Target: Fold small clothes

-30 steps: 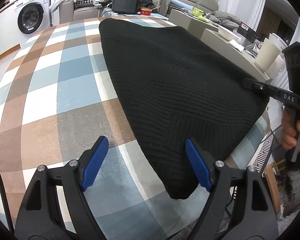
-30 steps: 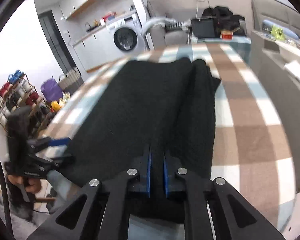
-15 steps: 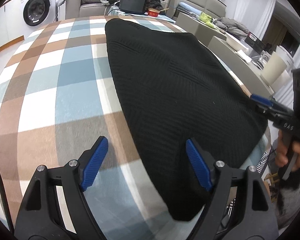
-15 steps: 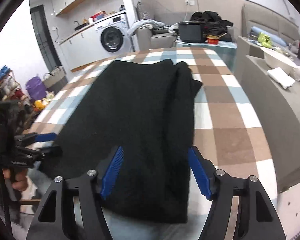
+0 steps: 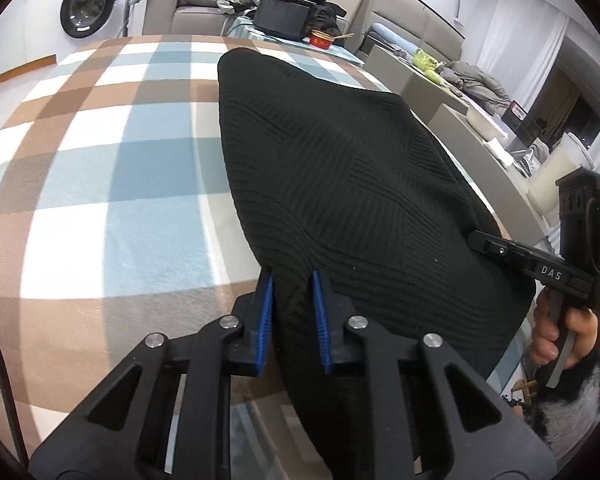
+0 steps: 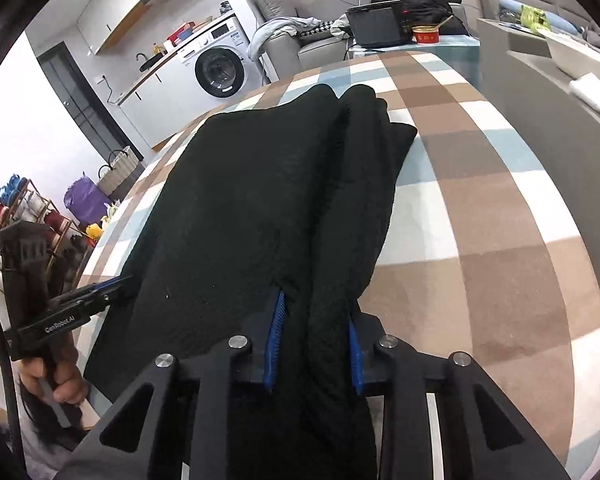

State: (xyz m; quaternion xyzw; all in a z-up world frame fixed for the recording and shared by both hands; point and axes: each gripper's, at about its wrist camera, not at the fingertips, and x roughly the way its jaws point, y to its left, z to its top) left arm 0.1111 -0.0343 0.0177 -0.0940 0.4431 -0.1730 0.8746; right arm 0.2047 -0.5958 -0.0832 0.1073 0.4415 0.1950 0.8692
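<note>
Black knit garment [image 5: 340, 200] lies spread along the checked surface [image 5: 100, 160], its near hem hanging a little over the edge closest to the person. Far end looks doubled into a ridge along the right side in the right wrist view, so part of the folding seems already done.

Left tool [image 5: 292, 312]: jaws closing, blue pads [image 5: 265, 320] on either side of a bunched bit of the near hem at the garment's left corner. Fabric fills the gap; pads appear to press it.

Right tool [image 6: 314, 344]: jaws also closing, a thick roll of the same hem between the pads [image 6: 275, 340], at the right-hand side where the doubled layers run. More cloth here, which likely explains the wider gap.

Both tools angle downward onto the edge, one at each near corner. My reading: taking both corners together keeps the hem level, so the near end can be carried toward the far end in one even fold without skewing.

A hand [image 5: 560, 336] shows on the right tool's handle in the left wrist view.

Washing machine [image 6: 220, 68] and sofa clutter behind, well apart from the work.
</note>
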